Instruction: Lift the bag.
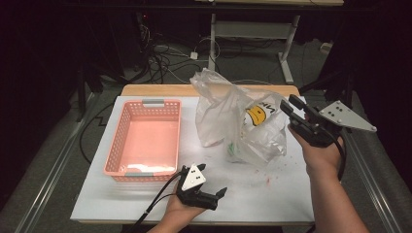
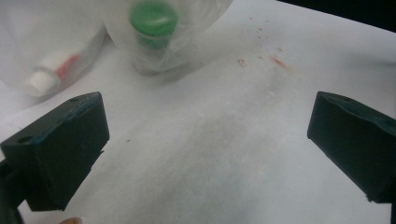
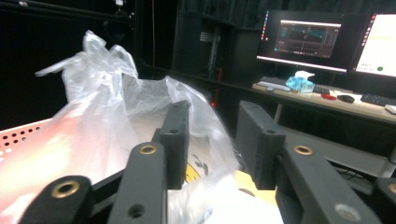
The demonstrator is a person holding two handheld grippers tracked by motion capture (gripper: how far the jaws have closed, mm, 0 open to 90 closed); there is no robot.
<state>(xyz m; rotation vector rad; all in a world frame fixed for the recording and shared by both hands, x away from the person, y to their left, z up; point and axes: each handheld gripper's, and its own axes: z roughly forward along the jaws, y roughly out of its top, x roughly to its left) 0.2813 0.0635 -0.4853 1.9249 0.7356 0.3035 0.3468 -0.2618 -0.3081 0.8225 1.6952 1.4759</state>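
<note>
White plastic bag [image 1: 240, 124] with a yellow smiley print sits on the bench [image 1: 272, 194], right of the pink basket [image 1: 145, 138]. Right gripper [image 1: 290, 108] is up against the bag's right edge, fingers [image 3: 261, 140] a little apart with nothing pinched between them. Left gripper [image 1: 212, 180] hangs low near the front edge, fingers wide open over bare bench. Green cap [image 2: 153, 18] shows through the bag.

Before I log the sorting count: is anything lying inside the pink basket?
No, the pink basket shows a bare floor in the high view; the plastic bag stands beside it.
</note>
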